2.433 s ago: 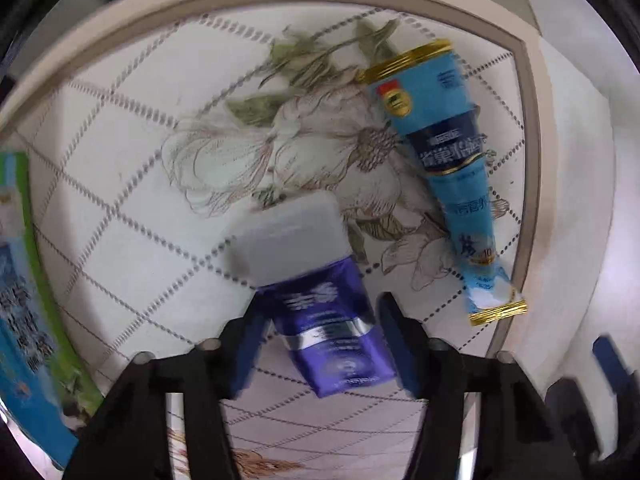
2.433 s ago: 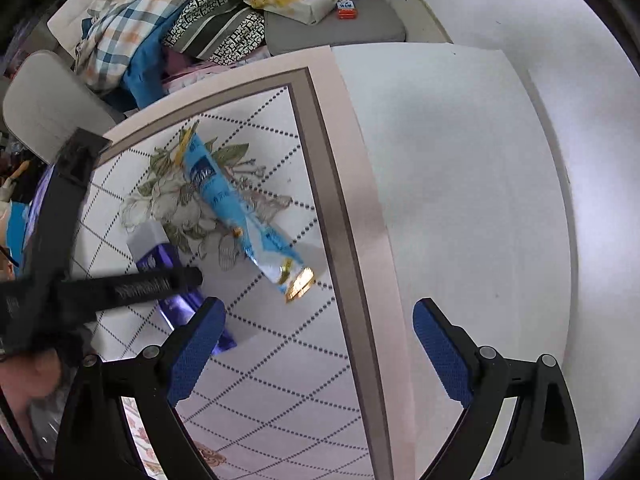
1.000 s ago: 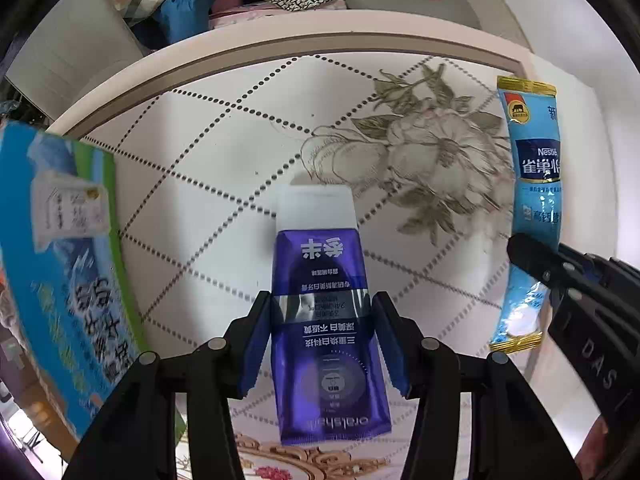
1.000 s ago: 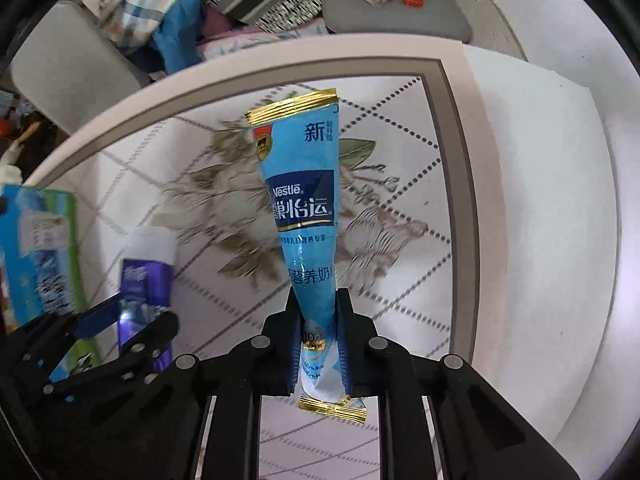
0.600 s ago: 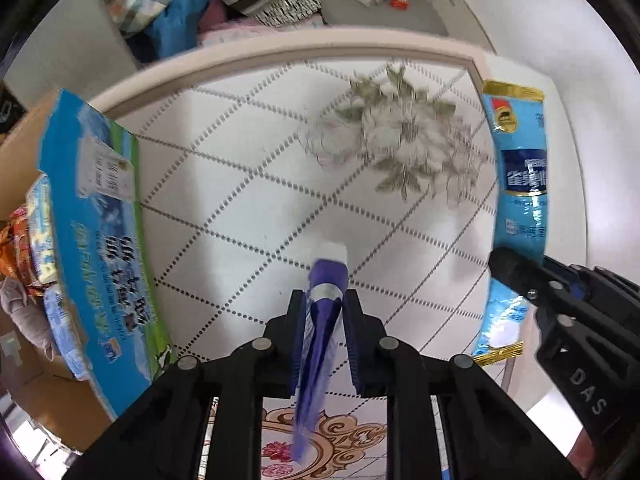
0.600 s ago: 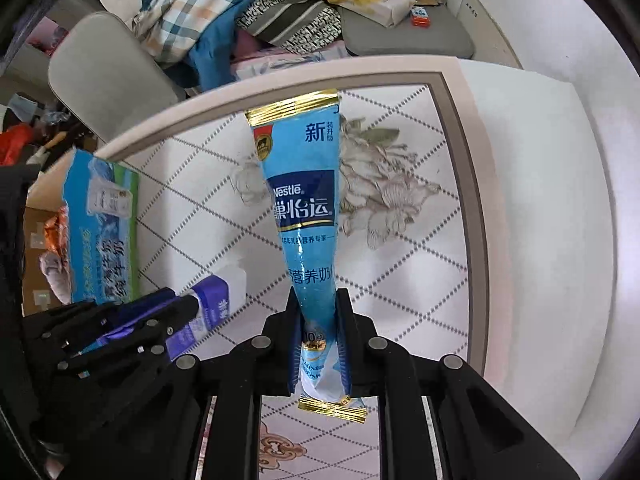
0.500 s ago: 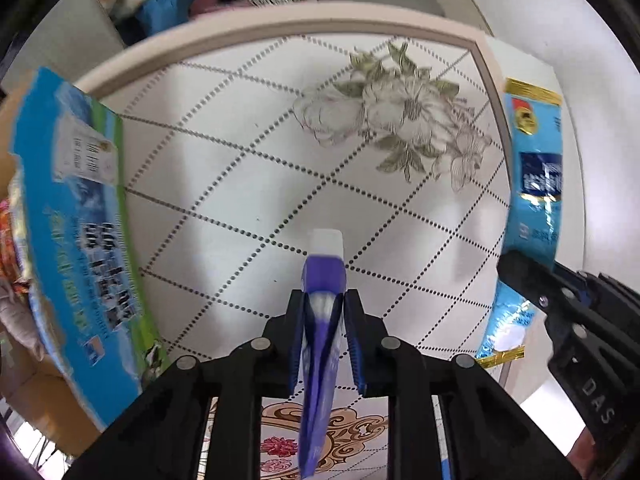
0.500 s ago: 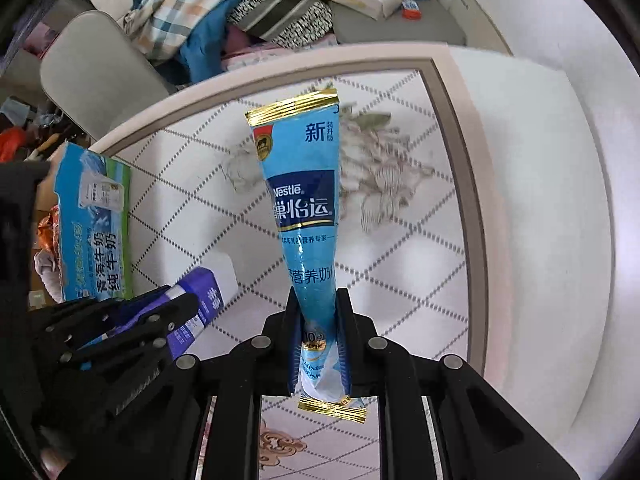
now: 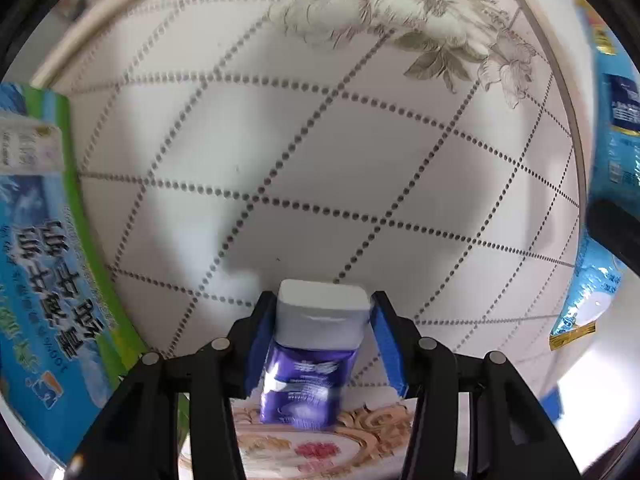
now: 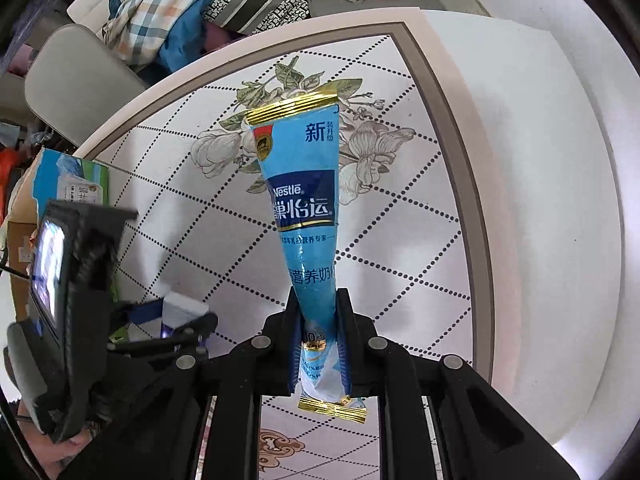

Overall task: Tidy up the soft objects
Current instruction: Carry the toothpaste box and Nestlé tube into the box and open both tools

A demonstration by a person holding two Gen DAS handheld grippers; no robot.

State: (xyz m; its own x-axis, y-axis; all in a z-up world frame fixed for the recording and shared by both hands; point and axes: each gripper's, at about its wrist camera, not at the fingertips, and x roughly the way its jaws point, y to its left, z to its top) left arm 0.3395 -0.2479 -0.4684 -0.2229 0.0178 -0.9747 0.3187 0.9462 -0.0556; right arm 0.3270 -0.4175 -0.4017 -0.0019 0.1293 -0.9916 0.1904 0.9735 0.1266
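1. Two soft packages are off the tabletop at once, one in each gripper, and neither has been put away yet.
2. Left gripper (image 9: 322,344): its blue pads are spreading apart at this moment, with the purple squeeze tube with a white flip cap (image 9: 316,344) between them, cap pointing away from the camera. A narrow gap shows at the right pad, so I judge the tube is being let go.
3. Right gripper (image 10: 320,344): its jaws are pinched tight on the lower end of the long light-blue foil sachet with gold-sealed ends (image 10: 304,204), which hangs over the white tablecloth with dotted diamond lines and a flower print (image 10: 400,240).
4. Left to do: the sachet needs a place, likely near the blue-and-green printed carton (image 9: 36,248) at the table's left edge.
5. Only the right wrist view shows the grip on the sachet and the heap of checked clothes (image 10: 160,8) beyond the table; only the left shows the tube's cap and the pads around it clearly.
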